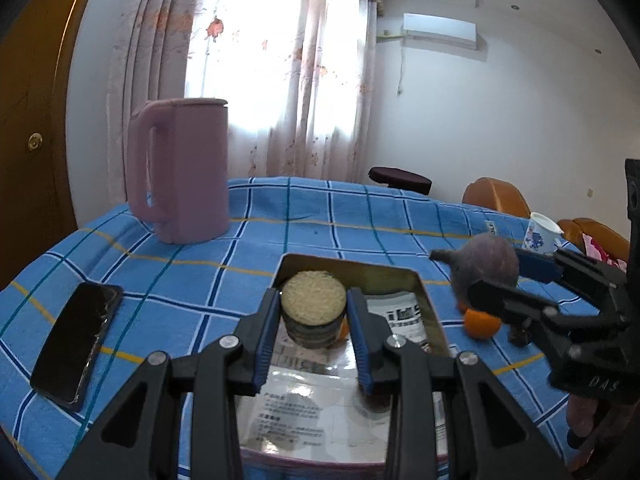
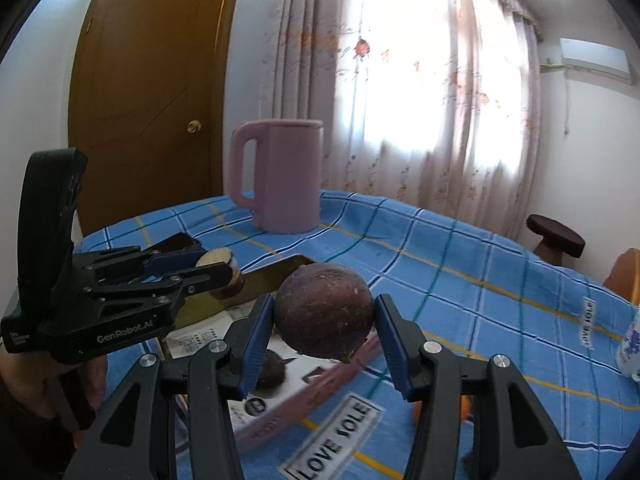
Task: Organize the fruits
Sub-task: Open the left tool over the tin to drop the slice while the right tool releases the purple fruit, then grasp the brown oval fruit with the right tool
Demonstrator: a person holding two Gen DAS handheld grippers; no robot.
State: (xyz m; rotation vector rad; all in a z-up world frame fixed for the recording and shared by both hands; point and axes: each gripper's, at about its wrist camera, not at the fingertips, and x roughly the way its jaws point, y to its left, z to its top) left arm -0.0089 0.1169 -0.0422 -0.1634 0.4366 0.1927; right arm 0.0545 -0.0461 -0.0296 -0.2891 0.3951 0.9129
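My left gripper (image 1: 313, 312) is shut on a cut fruit half (image 1: 313, 300) with a pale grainy cut face and dark skin, held over the gold metal tray (image 1: 416, 280). It also shows in the right wrist view (image 2: 218, 266). My right gripper (image 2: 323, 330) is shut on a round dark purple fruit (image 2: 324, 314), held above the tray's right edge; it also shows in the left wrist view (image 1: 486, 266). An orange (image 1: 482, 324) lies on the blue cloth right of the tray. A dark fruit (image 2: 274, 368) lies in the tray.
A pink kettle (image 1: 182, 172) stands at the back left of the blue checked tablecloth (image 1: 320, 216). A black phone (image 1: 78, 340) lies at the left. A patterned paper cup (image 1: 540, 234) stands at the right. Printed paper (image 1: 396, 312) lines the tray.
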